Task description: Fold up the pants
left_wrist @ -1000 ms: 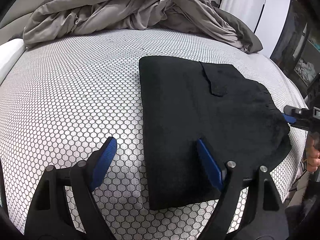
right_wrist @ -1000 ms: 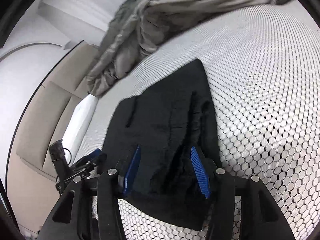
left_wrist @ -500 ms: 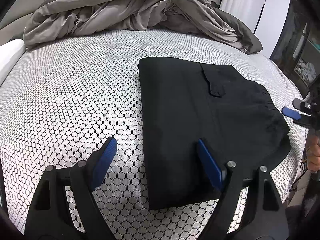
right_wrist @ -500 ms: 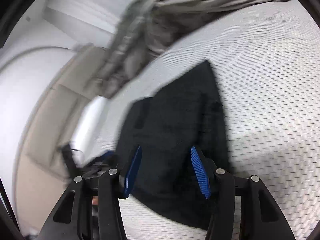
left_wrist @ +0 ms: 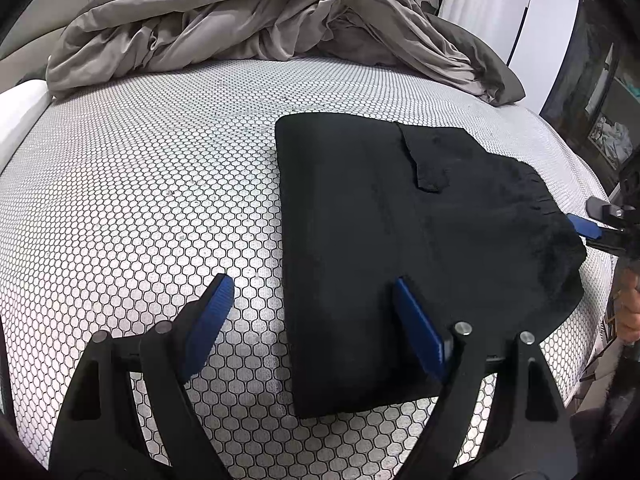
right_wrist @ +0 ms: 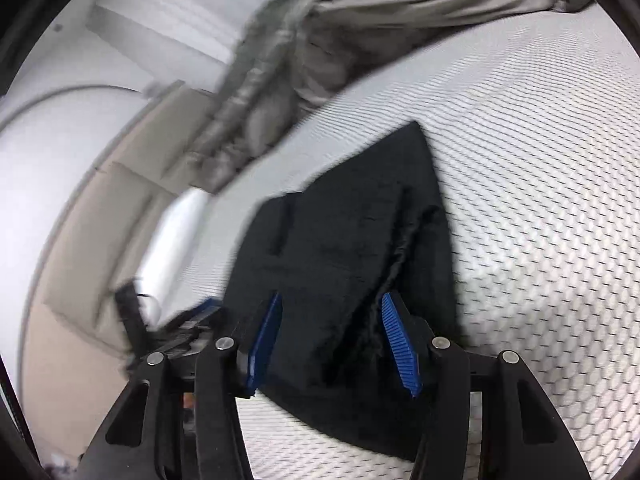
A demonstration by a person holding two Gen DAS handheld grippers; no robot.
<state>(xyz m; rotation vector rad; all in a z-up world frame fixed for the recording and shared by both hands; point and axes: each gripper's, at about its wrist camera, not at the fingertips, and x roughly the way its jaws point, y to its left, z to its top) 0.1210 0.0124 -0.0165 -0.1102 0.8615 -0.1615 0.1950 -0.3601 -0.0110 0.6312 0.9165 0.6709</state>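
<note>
Black pants (left_wrist: pixel 400 240) lie folded into a flat rectangle on the bed, waistband end toward the right edge. My left gripper (left_wrist: pixel 312 284) hovers open over their near left corner, one finger above the mattress and the other above the cloth. My right gripper (right_wrist: pixel 331 300) hangs over the waistband end (right_wrist: pixel 352 248); its jaws are opening, with cloth showing below and between them but no pad pressing on it. In the left wrist view the right gripper's blue tip (left_wrist: pixel 584 226) sits at the pants' right edge.
A crumpled grey duvet (left_wrist: pixel 260 28) is heaped along the far side of the honeycomb-patterned mattress (left_wrist: pixel 140 200). A white pillow edge (left_wrist: pixel 20 120) shows at the left. A person's hand (left_wrist: pixel 630 304) is at the right edge. A beige bed frame (right_wrist: pixel 80 240) runs beside the mattress.
The right wrist view has swung, so the pants now sit higher and more to the right in it. The waistband edge lies a little flatter. The left gripper has not moved.
</note>
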